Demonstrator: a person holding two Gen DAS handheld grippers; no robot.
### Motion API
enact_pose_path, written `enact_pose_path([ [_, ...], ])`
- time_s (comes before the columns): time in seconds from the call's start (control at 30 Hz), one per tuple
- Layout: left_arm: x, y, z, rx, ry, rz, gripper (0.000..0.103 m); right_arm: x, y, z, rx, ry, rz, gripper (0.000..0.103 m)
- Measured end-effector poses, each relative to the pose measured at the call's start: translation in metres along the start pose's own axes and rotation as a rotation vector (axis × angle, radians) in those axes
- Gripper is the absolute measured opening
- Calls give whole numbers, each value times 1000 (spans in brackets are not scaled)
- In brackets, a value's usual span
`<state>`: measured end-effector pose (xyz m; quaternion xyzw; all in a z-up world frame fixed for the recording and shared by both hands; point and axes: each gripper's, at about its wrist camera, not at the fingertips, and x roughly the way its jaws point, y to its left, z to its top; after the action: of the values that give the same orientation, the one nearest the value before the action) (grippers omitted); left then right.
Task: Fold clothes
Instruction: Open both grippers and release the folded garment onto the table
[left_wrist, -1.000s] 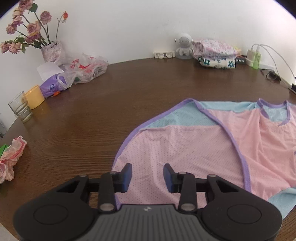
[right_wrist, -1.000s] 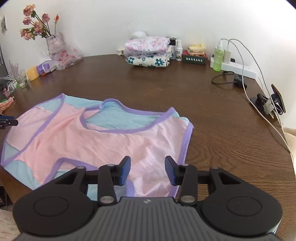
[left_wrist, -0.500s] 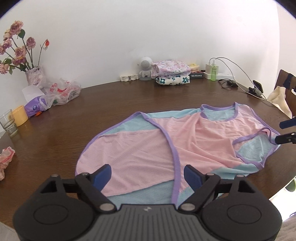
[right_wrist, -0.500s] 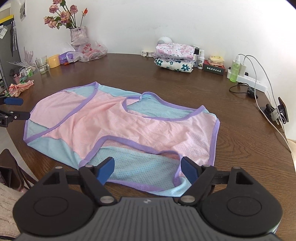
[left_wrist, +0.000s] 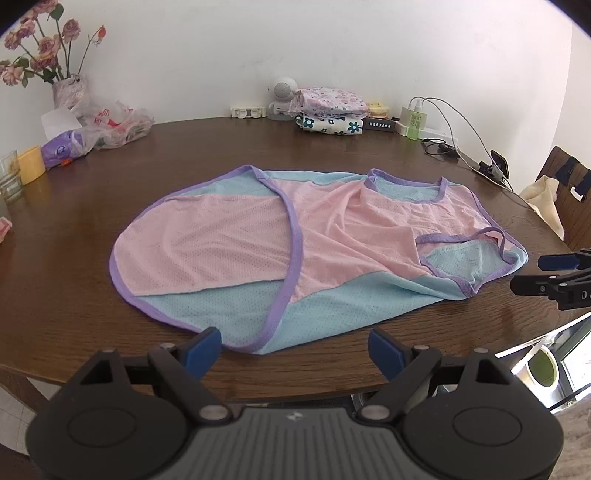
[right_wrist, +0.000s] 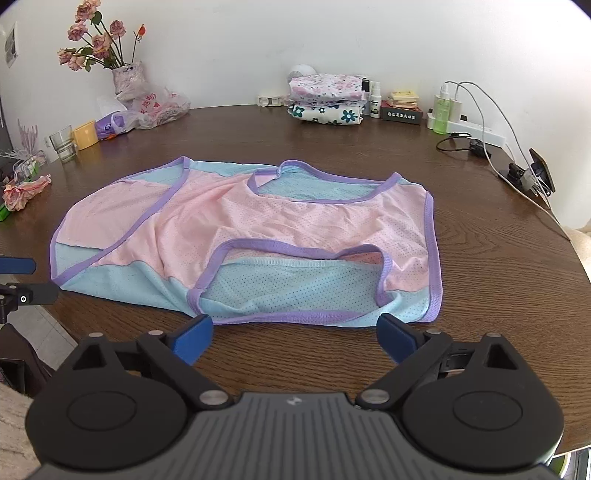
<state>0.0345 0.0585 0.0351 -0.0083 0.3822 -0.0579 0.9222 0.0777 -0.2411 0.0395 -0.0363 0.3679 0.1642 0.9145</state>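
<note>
Garment (left_wrist: 258, 240) lies flat mid-table (left_wrist: 207, 147): pink and blue mesh vest with purple binding, sleeveless. One fold looks already in: the left end is doubled over, a purple edge running diagonally across the pink panel. So this is between folds, nothing being handled.

Left gripper (left_wrist: 294, 345): jaws spread wide, nothing between them, hanging just off the near edge of the cloth at its left end. Right gripper (right_wrist: 294, 334): jaws opening, nearly full spread, empty, just short of the near hem by the armhole (right_wrist: 291, 280). Neither pad touches fabric.

Orientation: long axis runs left-right across the table. Neckline (right_wrist: 321, 184) sits on the far side toward the right, the near armhole gapes toward the onlooker. Bottom hem end points left, I think; the doubled-over flap makes it hard to be sure which edge is which.

Next move, as I read it: each gripper pinches the near edge, one per end, then lifts and carries it over to the far edge to halve the width. Needs both layers caught at the armhole, otherwise the blue under-layer stays behind. Mesh is thin and slippery, so pinch low and close to the table.

Folded stack (left_wrist: 330, 110) sits at the far wall, well apart.
</note>
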Motion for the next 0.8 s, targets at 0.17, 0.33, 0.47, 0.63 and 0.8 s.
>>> enact_pose_path([
  [0.17,-1,-4,-3,8,5,13,86,-2,-2,-4,48,10,2,102],
  [0.33,-3,-10,-2,30,-5,5,87,-2,-5,-8,106,29,0,103],
  [0.47,-3,-13,-2,37,-10,7,89,-3,-5,-9,117,33,-12,103],
  [0.63,-4,-9,-3,12,-18,22,95,-4,-3,-9,119,36,-30,103],
  [0.8,-3,-11,-3,17,-13,13,95,-6,-3,-9,120,38,-40,103],
])
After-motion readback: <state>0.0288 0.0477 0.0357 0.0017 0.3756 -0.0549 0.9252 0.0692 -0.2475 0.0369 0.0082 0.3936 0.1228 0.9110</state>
